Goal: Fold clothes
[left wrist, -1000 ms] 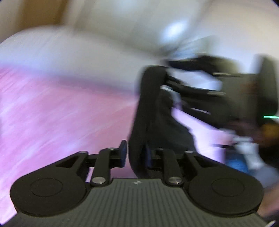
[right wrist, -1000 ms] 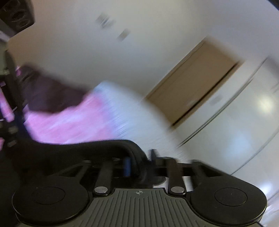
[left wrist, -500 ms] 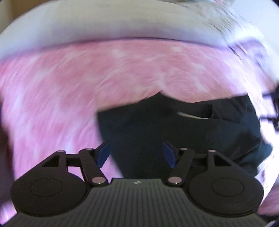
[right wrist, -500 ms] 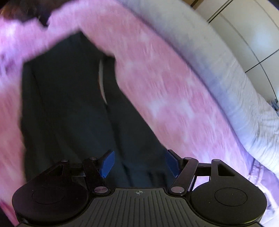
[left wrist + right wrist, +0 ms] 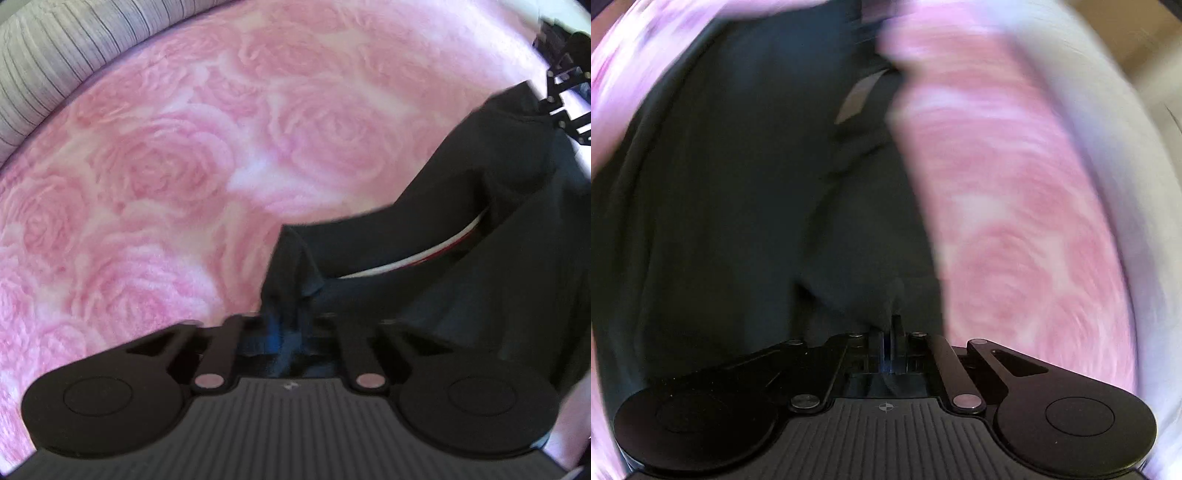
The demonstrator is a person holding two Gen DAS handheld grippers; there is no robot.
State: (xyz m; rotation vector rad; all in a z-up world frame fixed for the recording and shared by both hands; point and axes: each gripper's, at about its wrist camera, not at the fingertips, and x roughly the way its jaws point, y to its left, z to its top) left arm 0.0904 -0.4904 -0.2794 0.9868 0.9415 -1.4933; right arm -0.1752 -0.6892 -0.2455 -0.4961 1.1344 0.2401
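A black garment (image 5: 461,240) with a thin white and red stripe lies on the pink rose blanket (image 5: 166,166). My left gripper (image 5: 286,326) points steeply down and is shut on a bunched corner of the garment at its left end. In the right wrist view, which is blurred, the same black garment (image 5: 738,184) fills the left half. My right gripper (image 5: 892,326) is shut, with a fold of the garment's near edge pinched between its fingers. The right gripper (image 5: 565,99) also shows at the far corner of the cloth in the left wrist view.
The pink blanket (image 5: 1015,221) spreads wide to the left of the garment and beyond it. A grey ribbed cushion or mattress edge (image 5: 55,55) borders the blanket at the top left. A pale rim (image 5: 1108,129) runs along the blanket's right side.
A second ago both grippers held the cloth up in the air. Half a second ago both stood open above it. Now both have come down and shut on the garment's edge.
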